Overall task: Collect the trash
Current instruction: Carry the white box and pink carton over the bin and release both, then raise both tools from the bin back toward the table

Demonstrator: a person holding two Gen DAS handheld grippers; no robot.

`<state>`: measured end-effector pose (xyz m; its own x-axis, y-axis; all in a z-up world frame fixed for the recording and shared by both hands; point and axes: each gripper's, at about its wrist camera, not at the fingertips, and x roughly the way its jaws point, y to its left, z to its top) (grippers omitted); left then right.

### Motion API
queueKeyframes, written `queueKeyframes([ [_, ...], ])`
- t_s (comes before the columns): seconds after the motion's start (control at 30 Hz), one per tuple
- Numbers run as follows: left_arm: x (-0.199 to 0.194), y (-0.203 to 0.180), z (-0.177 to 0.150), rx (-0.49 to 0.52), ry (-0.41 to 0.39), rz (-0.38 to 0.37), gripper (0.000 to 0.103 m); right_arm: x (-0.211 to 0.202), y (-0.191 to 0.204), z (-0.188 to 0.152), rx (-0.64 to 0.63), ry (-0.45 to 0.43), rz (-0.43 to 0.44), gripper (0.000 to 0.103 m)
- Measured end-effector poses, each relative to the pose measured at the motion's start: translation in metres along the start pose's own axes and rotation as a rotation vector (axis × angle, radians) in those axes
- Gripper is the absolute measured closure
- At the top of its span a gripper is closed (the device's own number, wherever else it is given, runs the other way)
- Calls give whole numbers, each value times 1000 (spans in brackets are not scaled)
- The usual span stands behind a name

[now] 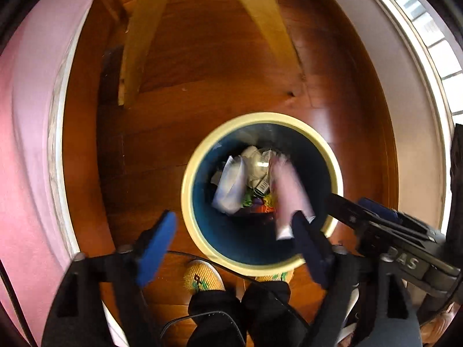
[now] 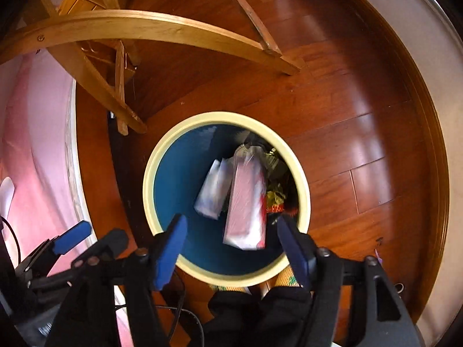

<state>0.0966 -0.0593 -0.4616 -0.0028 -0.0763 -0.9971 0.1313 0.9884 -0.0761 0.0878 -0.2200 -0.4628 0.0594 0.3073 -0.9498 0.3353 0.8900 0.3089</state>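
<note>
A round bin (image 1: pixel 185 185) with a cream rim and blue inside stands on the wooden floor, seen from above; it also shows in the right wrist view (image 2: pixel 150 179). It holds crumpled white paper, wrappers and a white packet (image 1: pixel 230 186). A blurred pink and clear plastic packet (image 1: pixel 289 196) hangs loose in the air over the bin mouth, and in the right wrist view (image 2: pixel 246 205) it lies between my open fingers without touching them. My left gripper (image 1: pixel 234 248) is open and empty above the bin's near rim. My right gripper (image 2: pixel 231 248) is open over the bin.
Pale wooden chair legs (image 2: pixel 139 29) stand on the floor beyond the bin. A pink bedspread (image 1: pixel 26 144) runs along the left. A white wall and skirting (image 1: pixel 416 133) curve along the right. The person's feet in patterned slippers (image 1: pixel 202 277) stand just below the bin.
</note>
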Motion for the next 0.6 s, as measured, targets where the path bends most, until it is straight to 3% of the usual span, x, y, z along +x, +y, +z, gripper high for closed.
queueKeyframes([
  [0.13,1,11,0,-40,-14,4,13,-1,-2,-4,-5,-7,-6,35],
  [0.6,-40,3,-9,-12,-37,20,13,-25,13,-15,13,-13,-39,34],
])
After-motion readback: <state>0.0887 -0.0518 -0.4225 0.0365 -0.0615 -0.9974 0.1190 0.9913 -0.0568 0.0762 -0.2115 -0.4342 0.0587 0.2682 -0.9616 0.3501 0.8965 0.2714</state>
